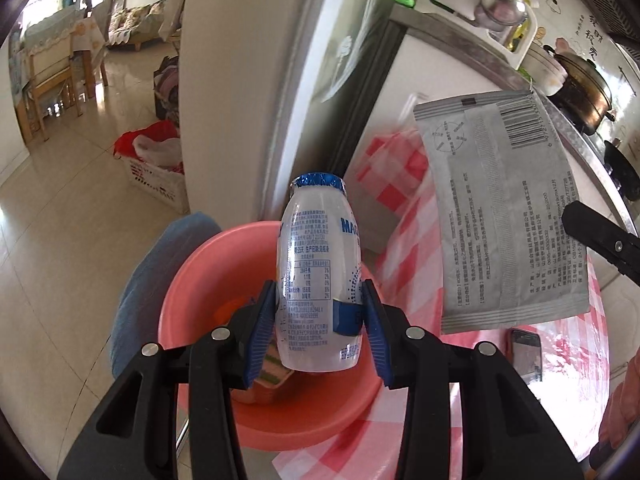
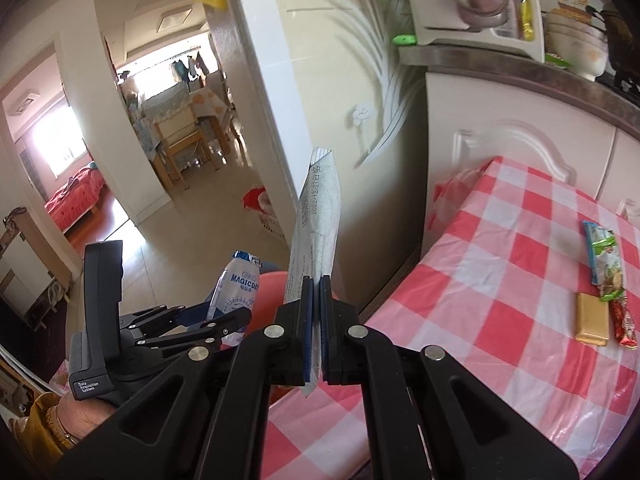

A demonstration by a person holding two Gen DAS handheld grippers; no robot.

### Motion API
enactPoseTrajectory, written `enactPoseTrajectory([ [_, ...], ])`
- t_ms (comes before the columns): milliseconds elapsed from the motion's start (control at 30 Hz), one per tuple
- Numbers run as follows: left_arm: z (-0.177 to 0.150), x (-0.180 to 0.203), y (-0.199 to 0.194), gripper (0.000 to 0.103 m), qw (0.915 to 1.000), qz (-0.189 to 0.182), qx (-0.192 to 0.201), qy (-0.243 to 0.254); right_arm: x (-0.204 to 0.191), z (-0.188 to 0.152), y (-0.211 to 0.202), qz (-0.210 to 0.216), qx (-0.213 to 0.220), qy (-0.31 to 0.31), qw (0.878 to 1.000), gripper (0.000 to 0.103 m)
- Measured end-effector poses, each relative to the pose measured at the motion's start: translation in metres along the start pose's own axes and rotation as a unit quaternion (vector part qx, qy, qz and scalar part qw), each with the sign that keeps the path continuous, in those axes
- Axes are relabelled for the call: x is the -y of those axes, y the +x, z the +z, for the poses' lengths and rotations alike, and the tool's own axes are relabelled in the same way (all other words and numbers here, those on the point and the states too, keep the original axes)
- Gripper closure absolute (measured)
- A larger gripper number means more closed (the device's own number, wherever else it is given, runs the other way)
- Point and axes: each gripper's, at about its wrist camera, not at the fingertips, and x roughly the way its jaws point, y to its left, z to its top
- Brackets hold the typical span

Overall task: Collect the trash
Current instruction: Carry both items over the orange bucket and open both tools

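My left gripper (image 1: 320, 296) is shut on a white drink bottle (image 1: 320, 248) with a blue foil cap, held upright over a pink basin (image 1: 200, 280). A striped wrapper (image 1: 272, 364) lies inside the basin. My right gripper (image 2: 316, 284) is shut on the lower edge of a flat grey sachet (image 2: 320, 208), which stands up edge-on from its pads. In the left wrist view the same sachet (image 1: 508, 216) hangs to the right of the bottle, above the table's corner. The right wrist view shows the bottle (image 2: 236, 284) at lower left, beside the basin (image 2: 268, 292).
A red-and-white checked table (image 2: 500, 280) carries a green wrapper (image 2: 604, 256), a gold bar (image 2: 592, 316) and a red wrapper (image 2: 624, 320). A phone (image 1: 526, 352) lies near its edge. A white door (image 1: 240, 80) and cabinet (image 2: 500, 140) stand behind; tiled floor lies to the left.
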Motion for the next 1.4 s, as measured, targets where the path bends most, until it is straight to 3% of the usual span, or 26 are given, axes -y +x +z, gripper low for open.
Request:
enactPoseTrajectory([
  [467,-0.013,-0.024,0.024,0.059,0.9995,0.006,-0.025,-0.019,-0.008,-0.016,0.052,0.03,-0.077,0.019,0.996,0.099],
  [1300,-0.027,-0.041,0.047,0.059,0.9974,0.028,-0.064,-0.019,-0.027,-0.039,0.082,0.044,-0.126,0.005,0.991,0.096],
  [1367,-0.028,-0.042,0.049,0.043,0.9965,0.045,-0.07,-0.012,-0.027,-0.04,0.079,0.044,-0.12,0.004,0.992,0.092],
  [1400,-0.029,-0.042,0.049,0.026,0.996,0.057,-0.069,-0.007,-0.025,-0.041,0.077,0.053,-0.118,0.012,0.992,0.088],
])
